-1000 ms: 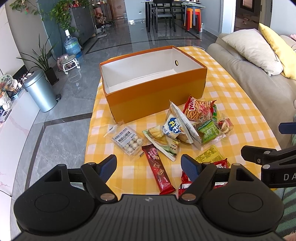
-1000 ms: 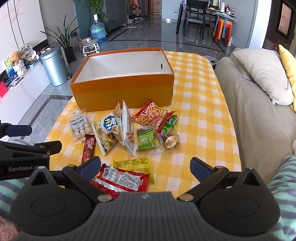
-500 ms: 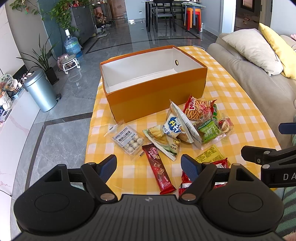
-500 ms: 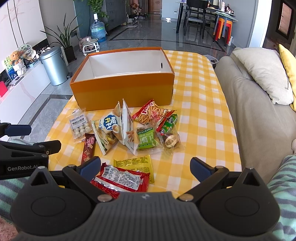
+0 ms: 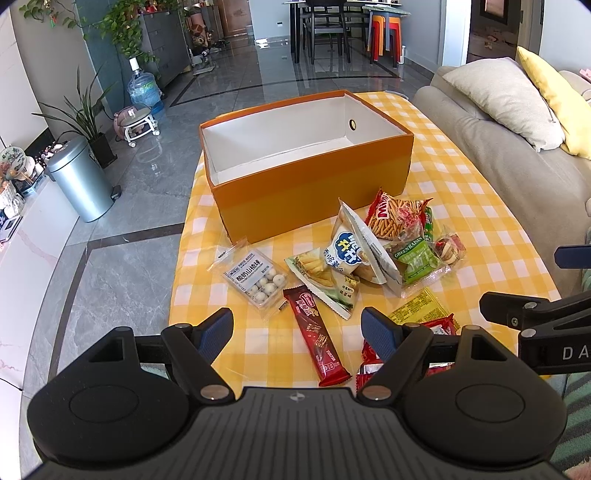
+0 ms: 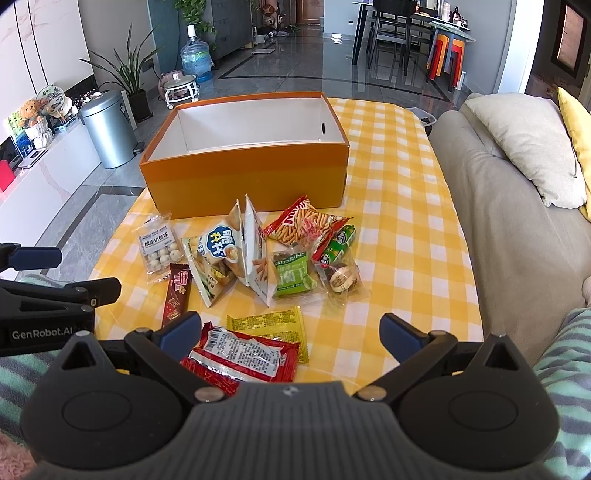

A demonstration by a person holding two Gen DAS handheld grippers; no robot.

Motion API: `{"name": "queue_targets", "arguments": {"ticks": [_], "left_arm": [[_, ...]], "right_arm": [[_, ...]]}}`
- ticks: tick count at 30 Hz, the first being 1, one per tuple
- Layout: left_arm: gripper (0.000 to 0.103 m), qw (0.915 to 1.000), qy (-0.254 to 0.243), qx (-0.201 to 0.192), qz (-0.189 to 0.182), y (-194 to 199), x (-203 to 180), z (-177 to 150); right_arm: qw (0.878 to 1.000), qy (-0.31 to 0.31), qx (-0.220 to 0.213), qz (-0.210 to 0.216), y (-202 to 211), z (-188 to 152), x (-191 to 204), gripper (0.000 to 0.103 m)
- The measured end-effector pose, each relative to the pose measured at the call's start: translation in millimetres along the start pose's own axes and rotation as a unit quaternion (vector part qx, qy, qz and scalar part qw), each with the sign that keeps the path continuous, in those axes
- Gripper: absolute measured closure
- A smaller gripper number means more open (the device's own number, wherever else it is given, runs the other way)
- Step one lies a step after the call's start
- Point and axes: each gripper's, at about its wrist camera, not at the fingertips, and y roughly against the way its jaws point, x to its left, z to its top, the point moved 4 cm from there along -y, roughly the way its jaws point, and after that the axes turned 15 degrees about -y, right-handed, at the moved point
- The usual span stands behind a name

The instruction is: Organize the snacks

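An empty orange box (image 5: 314, 192) with a white inside stands on the yellow checked table (image 5: 480, 206); it also shows in the right wrist view (image 6: 243, 177). Several snack packets lie in front of it: a clear bag of white balls (image 5: 255, 278), a dark red bar (image 5: 316, 336), a blue-and-white chip bag (image 5: 347, 254), a red stick-snack bag (image 5: 395, 218), a green raisin pack (image 5: 417, 262), a yellow packet (image 6: 273, 325) and a red packet (image 6: 243, 356). My left gripper (image 5: 297, 328) is open above the red bar. My right gripper (image 6: 291, 330) is open above the red packet.
A beige sofa (image 6: 509, 206) with cushions runs along the table's right side. A silver bin (image 5: 81, 181), plants and a water bottle stand on the floor to the left. A dining table with chairs (image 5: 332, 26) is far behind.
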Motion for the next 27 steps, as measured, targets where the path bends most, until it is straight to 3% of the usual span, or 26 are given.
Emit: {"name": "queue_targets", "arguments": {"ticks": [14, 19, 22, 26, 27], "left_arm": [[0.011, 0.9998, -0.004, 0.003, -0.020, 0, -3, 0], [0.012, 0.9986, -0.046, -0.004, -0.026, 1, -9, 4], [0.015, 0.9971, -0.056, -0.006, -0.051, -2, -10, 7], [0.028, 0.9923, -0.047, 0.003, -0.115, -12, -11, 6], [0.035, 0.9904, -0.040, 0.010, -0.132, -17, -12, 5]], "right_arm": [[1.000, 0.001, 0.004, -0.001, 1, -1, 1, 0.004], [1.000, 0.004, 0.010, 0.017, -1, 1, 1, 0.004], [0.999, 0.002, 0.020, 0.027, -7, 3, -2, 0.005], [0.998, -0.011, 0.058, 0.025, -23, 0, -13, 0.026], [0.997, -0.014, 0.069, 0.025, -28, -3, -15, 0.027]]}}
